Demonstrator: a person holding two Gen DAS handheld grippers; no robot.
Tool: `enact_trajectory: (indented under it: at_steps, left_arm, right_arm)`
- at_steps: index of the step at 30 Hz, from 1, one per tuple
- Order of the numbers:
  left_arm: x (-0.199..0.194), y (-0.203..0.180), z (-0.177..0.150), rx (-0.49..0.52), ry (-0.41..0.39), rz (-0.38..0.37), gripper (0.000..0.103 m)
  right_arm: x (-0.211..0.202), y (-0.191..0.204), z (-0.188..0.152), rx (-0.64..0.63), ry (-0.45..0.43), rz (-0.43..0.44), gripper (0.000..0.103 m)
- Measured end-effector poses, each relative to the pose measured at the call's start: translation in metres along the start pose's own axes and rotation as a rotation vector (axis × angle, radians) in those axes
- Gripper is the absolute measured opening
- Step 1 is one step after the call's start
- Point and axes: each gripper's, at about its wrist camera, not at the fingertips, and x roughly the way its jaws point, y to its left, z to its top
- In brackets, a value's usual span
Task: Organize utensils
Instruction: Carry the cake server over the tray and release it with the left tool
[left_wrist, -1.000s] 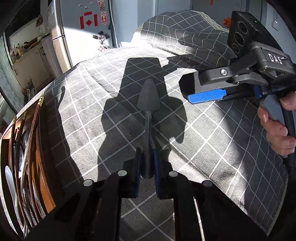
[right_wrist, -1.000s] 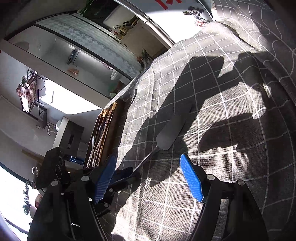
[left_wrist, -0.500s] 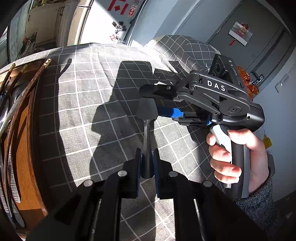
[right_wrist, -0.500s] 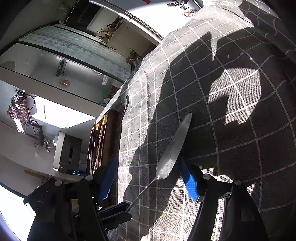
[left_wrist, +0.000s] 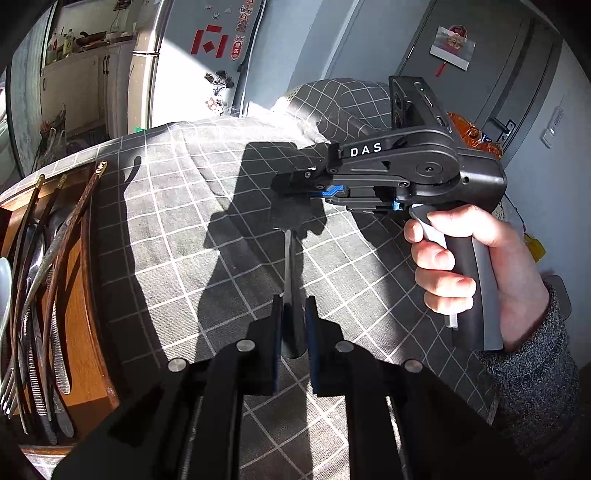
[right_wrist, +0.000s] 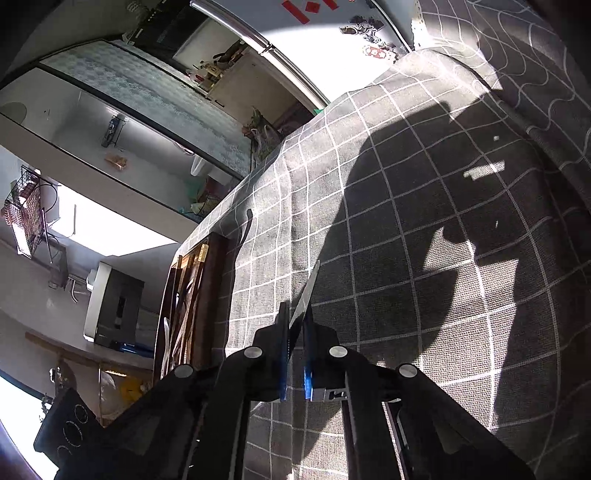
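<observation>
The left tongs (left_wrist: 293, 332) pinch the dark handle of a cake server (left_wrist: 291, 266), and the right tongs (left_wrist: 295, 186) have just been closing and now clamp its flat blade, so the server hangs between the two above the checked cloth on the counter (left_wrist: 177, 229).

From the left wrist view the whole exchange is plain: the handle runs straight away from the pads, the blade end disappears under the tip of the right tongs, and a hand (left_wrist: 461, 266) in a grey knitted sleeve squeezes the trigger grip. This view also takes in the wooden tray (left_wrist: 85, 332) at the left edge of the counter, with chopsticks, tweezers and other long utensils lying lengthwise in it.

The right wrist view gives what the other cannot: the blade (right_wrist: 306, 295) seen edge-on, thin and tilted, rising from between the blue pads (right_wrist: 283, 354) of the right tongs (right_wrist: 294, 347), which press on it from both sides. Here the handle is hidden below the tongs. The tray (right_wrist: 218, 295) shows only as a dark sliver to the left, its contents too cramped to sort out.
</observation>
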Motion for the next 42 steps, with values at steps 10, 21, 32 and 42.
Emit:
enact_trajectory:
  at_steps: [10, 21, 32, 42]
  left_arm:
    - [-0.058, 0.011, -0.01, -0.01, -0.1, 0.016, 0.013]
    - [-0.11, 0.096, -0.049, -0.129, -0.138, 0.168, 0.012]
    - [-0.108, 0.154, -0.058, -0.206, -0.114, 0.343, 0.01]
    - [-0.101, 0.146, -0.062, -0.204, -0.164, 0.405, 0.054]
  right_arm:
    - [-0.015, 0.083, -0.002, -0.14, -0.017, 0.009, 0.006]
    - [0.085, 0.176, -0.019, -0.278, 0.115, 0.083, 0.006]
    - [0.171, 0.193, -0.021, -0.272, 0.199, 0.069, 0.013]
    - [0.09, 0.175, -0.034, -0.358, 0.045, 0.078, 0.074]
